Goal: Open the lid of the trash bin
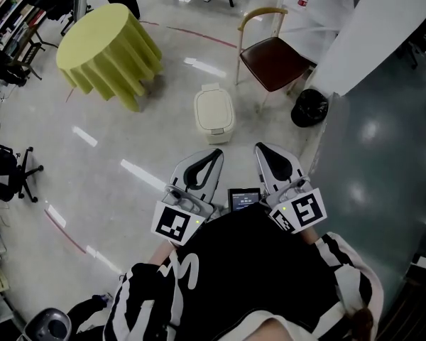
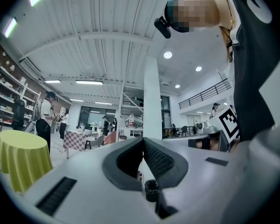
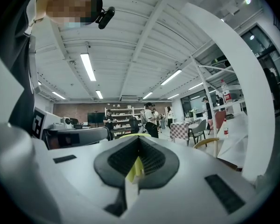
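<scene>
Mostly glossy pale floor point(image 1: 128, 162) in the head view. At upper left, round table point(image 1: 106, 52) draped to the floor in yellow-green cloth; also shows at the left edge of the left gripper view.

At upper right, metal-framed chair point(image 1: 273, 59) with dark red seat, well apart from the table.

Between the two and a little nearer, cream trash bin point(image 1: 214, 114). Stands upright on the floor, lid down and shut, touched by neither gripper.

Right of the bin, near the chair legs, round black bag-like thing point(image 1: 309, 107); cannot tell what kind.

Lower down, close to the person's striped sleeves, left gripper point(image 1: 214, 153) and right gripper point(image 1: 261, 149) side by side. Point toward the bin, well short of it.

In the left gripper view, jaws pressed together at the tips, clamping nothing.

In the right gripper view, tips likewise meeting, nothing held. Only a sliver of yellow seen through the slot behind the pads.

Between the two gripper bodies, small dark screen point(image 1: 243, 198). On each gripper, marker cube facing up.
</scene>
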### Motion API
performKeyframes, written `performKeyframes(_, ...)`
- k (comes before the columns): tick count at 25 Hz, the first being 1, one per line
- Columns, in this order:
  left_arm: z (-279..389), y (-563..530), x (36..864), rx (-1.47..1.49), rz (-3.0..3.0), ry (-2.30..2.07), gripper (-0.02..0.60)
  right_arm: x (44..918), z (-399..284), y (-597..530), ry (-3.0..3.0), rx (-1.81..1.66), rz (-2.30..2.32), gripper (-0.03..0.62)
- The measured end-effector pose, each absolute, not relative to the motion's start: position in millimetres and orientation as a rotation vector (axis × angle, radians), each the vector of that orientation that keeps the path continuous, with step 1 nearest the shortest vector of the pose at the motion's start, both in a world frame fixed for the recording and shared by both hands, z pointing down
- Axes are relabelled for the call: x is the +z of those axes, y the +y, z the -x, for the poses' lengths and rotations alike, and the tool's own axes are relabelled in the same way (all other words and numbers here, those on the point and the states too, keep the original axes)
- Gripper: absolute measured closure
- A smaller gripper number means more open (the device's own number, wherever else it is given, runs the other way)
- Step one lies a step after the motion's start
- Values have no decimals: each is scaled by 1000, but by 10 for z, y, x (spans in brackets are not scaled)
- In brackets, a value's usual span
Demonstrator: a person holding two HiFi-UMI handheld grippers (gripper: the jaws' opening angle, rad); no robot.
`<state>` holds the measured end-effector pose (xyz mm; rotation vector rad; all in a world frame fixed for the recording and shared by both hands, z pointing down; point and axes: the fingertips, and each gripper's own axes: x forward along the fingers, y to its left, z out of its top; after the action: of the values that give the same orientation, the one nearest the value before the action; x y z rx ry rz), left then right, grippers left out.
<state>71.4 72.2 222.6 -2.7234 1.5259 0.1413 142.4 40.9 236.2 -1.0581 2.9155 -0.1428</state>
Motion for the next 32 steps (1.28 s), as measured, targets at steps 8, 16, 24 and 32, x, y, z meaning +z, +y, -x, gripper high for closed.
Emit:
performKeyframes(8,-788,702,2233,136,2719,1528,574,2379,-1505,369,2920,-145,1051,591)
performKeyframes(16,-850,764,2285,112,2714,1567,574,2430,-1569,382,2933,-169,1016,591)
performKeyframes(24,-789,849,2326,96,2697,1623,574,2458,-1510,417,2950,-192,968,591)
performKeyframes(32,-676,807,2339,104,2675,1642,574,2484,-1393,391,2963,-198,956,591)
